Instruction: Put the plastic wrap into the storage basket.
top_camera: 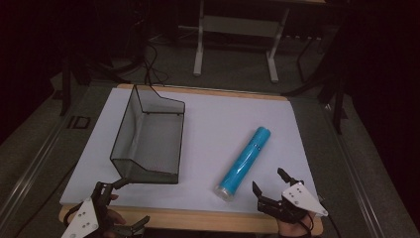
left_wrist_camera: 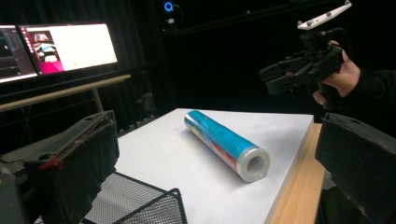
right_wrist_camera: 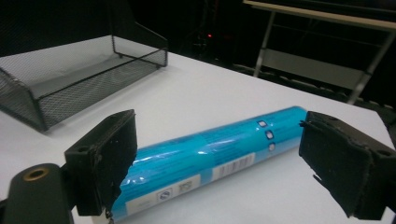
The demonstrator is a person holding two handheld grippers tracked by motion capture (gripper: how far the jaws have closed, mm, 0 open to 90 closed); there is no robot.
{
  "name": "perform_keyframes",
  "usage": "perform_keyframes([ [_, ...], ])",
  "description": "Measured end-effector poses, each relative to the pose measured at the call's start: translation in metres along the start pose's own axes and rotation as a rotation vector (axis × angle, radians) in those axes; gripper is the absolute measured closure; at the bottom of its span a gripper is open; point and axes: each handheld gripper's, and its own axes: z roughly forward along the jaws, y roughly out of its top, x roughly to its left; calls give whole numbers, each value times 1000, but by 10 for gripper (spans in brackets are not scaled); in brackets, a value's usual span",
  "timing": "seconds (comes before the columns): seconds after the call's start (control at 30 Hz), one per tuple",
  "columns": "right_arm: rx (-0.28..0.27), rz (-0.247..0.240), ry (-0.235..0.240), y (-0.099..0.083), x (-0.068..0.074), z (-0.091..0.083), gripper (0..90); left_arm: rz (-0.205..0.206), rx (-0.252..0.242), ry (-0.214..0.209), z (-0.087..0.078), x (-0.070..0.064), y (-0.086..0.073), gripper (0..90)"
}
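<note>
My right gripper (top_camera: 270, 186) hangs at the near right edge of the table (top_camera: 213, 124), jaws wide and holding nothing, just short of the near end of the blue roll (top_camera: 243, 163). The roll lies flat on the white top, slanting away from me toward the far right. My left gripper (top_camera: 130, 203) sits at the near left corner, jaws also spread wide and empty, close to the near end of the black mesh tray (top_camera: 148, 134), which stands left of the roll, well apart from it
</note>
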Motion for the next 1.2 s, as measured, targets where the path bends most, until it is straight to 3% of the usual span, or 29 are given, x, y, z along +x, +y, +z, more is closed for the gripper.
perform_keyframes([
  [0.3, -10, -43, 3, 4, 6, 0, 112, -20, -3, -6, 0, -2, 2, 2],
  [0.4, 23, -62, 9, 2, 7, 3, 112, -26, -9, 7, -1, -3, 3, 2],
  [0.6, 34, -40, 7, 4, 4, 4, 112, 4, 14, 3, 2, -6, 4, 2],
  [0.8, 64, -51, -42, 14, 10, 13, 107, -5, 18, 5, 0, -6, 2, 2],
  [0.83, 88, -44, -69, 22, 13, 18, 105, -10, 21, 3, 0, -6, 2, 2],
  [0.9, 82, -13, -69, 30, 15, 20, 101, -11, 24, 5, 0, -8, 2, 2],
  [1.0, 89, -4, -78, 37, 16, 23, 95, -7, 26, -3, 0, -10, 3, 2],
  [1.07, 106, 21, -114, 45, 19, 31, 95, -5, 32, -8, 1, -10, 3, 2],
  [1.13, 133, 82, -94, 54, 19, 42, 95, -8, 40, -10, 1, -10, 2, 2],
  [1.2, 151, 97, -91, 57, 19, 47, 95, -14, 39, -10, 0, -9, 2, 2],
])
